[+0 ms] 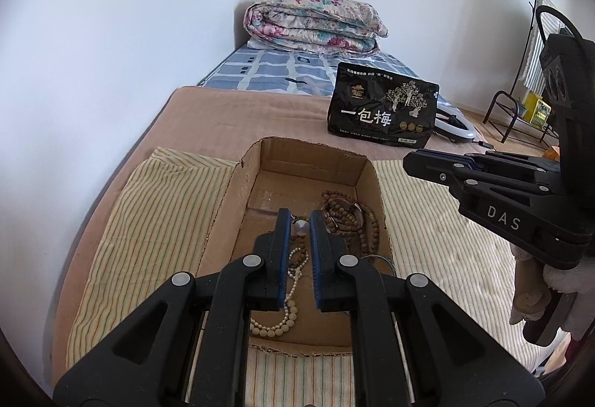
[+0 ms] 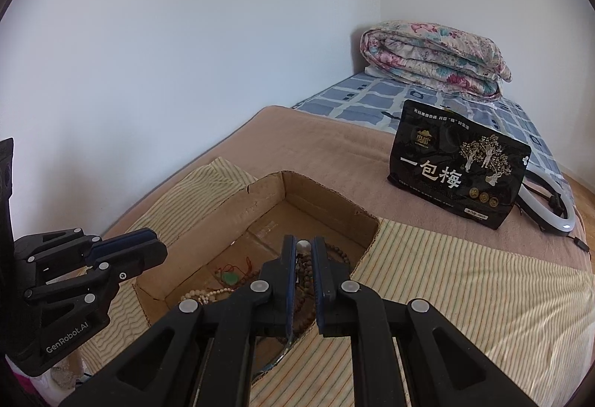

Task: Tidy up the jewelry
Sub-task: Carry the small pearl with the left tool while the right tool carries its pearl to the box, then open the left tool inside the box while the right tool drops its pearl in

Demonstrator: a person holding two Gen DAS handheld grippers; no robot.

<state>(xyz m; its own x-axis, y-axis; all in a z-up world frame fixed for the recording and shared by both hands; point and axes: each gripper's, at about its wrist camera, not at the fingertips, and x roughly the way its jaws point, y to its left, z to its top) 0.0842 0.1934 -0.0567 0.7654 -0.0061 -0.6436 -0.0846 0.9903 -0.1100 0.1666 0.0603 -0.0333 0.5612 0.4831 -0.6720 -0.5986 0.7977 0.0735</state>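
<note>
An open cardboard box (image 1: 227,195) (image 2: 223,210) sits on a striped cloth on the bed. Inside lie brown wooden bead strands (image 1: 357,217) (image 2: 305,273), a white pearl necklace (image 1: 275,325) (image 2: 208,293), a green pendant on a red cord (image 2: 231,278) and a metal bangle (image 1: 385,260). My left gripper (image 1: 300,217) (image 2: 158,245) hovers over the box's near left part, shut and holding nothing. My right gripper (image 2: 304,243) (image 1: 407,161) hangs over the box's right side, also shut and empty. A small white bead shows through each gripper's narrow gap.
A black snack bag (image 1: 383,109) (image 2: 457,165) stands behind the box, with a white ring light (image 1: 459,131) (image 2: 550,210) lying beside it. A folded floral quilt (image 1: 316,23) rests at the bed's far end. A metal rack (image 1: 520,113) stands on the floor at right.
</note>
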